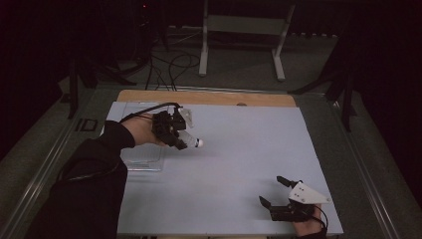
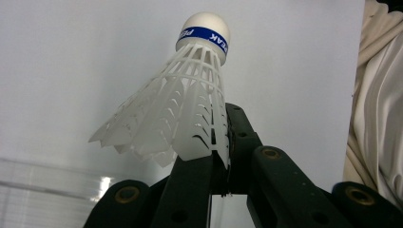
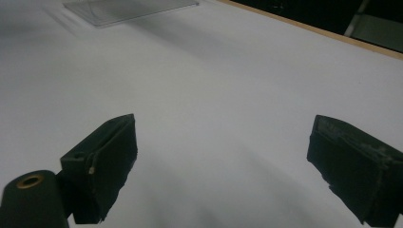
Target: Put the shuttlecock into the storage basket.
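Observation:
A white plastic shuttlecock with a white cork tip and a blue band is pinched by its skirt between the jaws of my left gripper. In the high view the left gripper hangs over the left part of the pale table, and the shuttlecock points its tip to the right. My right gripper rests near the table's front right edge, its jaws wide apart with nothing between them; in its own view the right gripper looks across bare table.
A clear plastic tray lies at the table's left, under and behind the left hand; its edge also shows as the tray in the right gripper view. A white frame and cables stand on the floor beyond the table.

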The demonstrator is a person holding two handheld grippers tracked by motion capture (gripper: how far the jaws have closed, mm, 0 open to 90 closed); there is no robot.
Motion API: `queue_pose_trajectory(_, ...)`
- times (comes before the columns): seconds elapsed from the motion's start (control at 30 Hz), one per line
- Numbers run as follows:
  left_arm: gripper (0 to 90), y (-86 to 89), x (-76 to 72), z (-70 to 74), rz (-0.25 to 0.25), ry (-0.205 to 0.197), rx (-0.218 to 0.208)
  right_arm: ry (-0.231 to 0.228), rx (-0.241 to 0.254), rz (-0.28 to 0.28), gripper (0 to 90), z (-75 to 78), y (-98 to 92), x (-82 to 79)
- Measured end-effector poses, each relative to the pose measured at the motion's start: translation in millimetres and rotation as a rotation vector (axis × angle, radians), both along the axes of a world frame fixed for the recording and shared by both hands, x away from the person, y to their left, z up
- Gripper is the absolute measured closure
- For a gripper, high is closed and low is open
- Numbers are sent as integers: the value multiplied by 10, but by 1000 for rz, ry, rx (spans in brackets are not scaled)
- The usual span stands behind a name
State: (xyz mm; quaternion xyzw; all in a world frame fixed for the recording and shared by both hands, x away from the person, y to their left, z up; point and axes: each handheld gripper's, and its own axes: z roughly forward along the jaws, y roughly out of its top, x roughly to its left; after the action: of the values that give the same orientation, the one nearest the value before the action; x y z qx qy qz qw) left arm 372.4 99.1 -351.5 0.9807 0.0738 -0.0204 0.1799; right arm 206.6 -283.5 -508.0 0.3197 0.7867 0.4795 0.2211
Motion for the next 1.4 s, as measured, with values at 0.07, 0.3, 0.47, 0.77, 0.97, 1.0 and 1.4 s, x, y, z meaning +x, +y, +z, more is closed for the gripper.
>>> queue_pose_trajectory(0.07,895,45,-4,2,6,-4,3,-3,-1,-2,95,1,1,-2)
queue_pose_trajectory(0.3,895,286,-1,-21,42,-7,11,0,-2,-1,95,-8,6,3)
queue_pose_trajectory(0.47,895,473,-2,-47,82,-14,22,2,-2,0,95,-8,1,5)
queue_pose_trajectory(0.77,894,830,9,-139,127,-14,35,6,-7,1,95,-12,20,4)
queue_pose_trajectory(0.97,894,989,11,-167,156,-10,31,8,-7,0,95,-16,20,5)
queue_pose_trajectory(1.0,894,1045,8,-174,152,-12,35,9,-8,-1,95,-16,22,5)
queue_pose_trajectory(1.4,889,1283,77,-384,198,-36,10,15,-12,0,95,-23,25,7)
